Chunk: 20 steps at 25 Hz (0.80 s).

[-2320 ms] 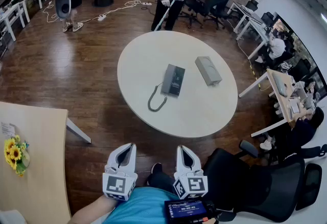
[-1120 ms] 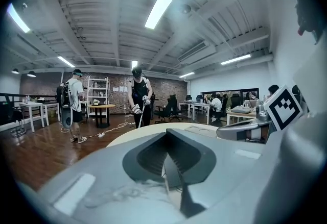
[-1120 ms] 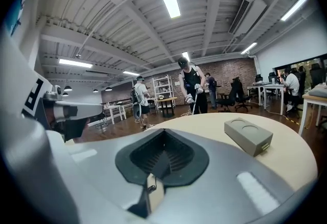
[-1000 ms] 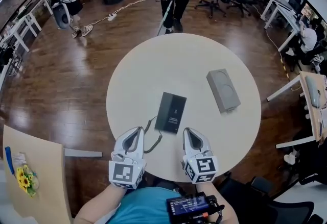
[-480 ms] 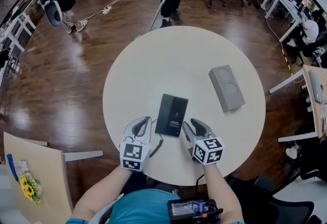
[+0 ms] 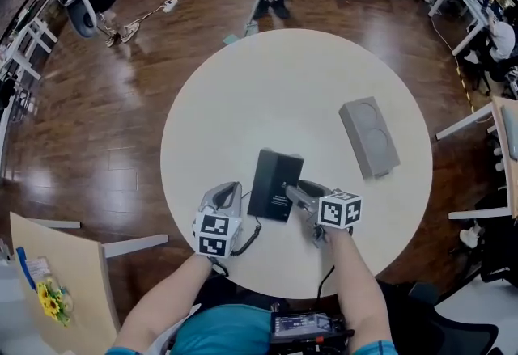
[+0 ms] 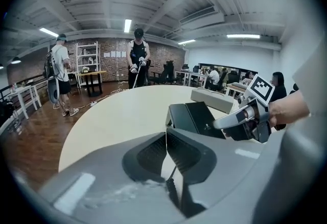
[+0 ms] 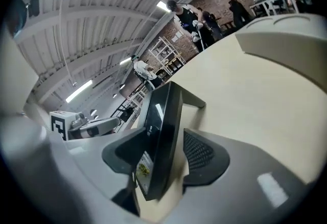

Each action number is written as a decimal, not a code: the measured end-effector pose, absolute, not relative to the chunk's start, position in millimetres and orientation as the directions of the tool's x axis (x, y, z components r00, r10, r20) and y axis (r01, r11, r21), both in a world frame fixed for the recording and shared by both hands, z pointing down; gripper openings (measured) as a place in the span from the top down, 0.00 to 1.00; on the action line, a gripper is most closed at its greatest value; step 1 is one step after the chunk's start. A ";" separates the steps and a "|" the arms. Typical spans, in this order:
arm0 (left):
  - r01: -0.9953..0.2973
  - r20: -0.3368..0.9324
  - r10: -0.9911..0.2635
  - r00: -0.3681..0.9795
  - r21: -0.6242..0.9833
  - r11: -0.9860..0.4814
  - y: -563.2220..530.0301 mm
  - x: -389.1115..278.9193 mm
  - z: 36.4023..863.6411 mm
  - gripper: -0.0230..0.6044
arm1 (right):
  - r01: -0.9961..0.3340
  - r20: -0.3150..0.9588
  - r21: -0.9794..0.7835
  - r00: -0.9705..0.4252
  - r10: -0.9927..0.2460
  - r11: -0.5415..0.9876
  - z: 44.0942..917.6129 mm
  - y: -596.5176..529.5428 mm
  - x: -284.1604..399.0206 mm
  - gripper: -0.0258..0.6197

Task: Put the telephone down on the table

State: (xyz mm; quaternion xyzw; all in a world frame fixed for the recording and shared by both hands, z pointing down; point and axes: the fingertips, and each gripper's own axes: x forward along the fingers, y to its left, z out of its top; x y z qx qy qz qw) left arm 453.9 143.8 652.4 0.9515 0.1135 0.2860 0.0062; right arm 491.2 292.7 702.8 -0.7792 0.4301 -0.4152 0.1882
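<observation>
Currently the phone (image 6: 275,182) is seen lying on the table (image 6: 267,86), toward the near edge, black, with its far end raised like a wedge. The right gripper (image 6: 295,190) is set at the phone's near-right side, rolled onto its side, and the phone's edge is taken in between its jaws. Those jaws have just been opening. They are spread apart, and bare table is seen between the phone and one pad (image 8: 204,154), so nothing is pinched. Contact by the other pad cannot be told.

The left gripper (image 6: 227,192) is held just left of the phone, low over the table. Its fingers are pressed together at the tips, and nothing is caught between them. The cord (image 6: 249,238) is seen curled just beside this gripper, running from the phone's near-left corner toward the table edge. A box (image 6: 370,136), grey, is laid flat on the table's right part, well apart from the phone and both grippers.
</observation>
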 end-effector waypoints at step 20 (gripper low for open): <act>0.189 0.576 0.234 0.784 0.138 -0.972 142.1 458.2 666.0 0.94 | -0.543 0.512 -0.772 -0.223 -0.829 -0.330 730.9 251.9 462.8 0.62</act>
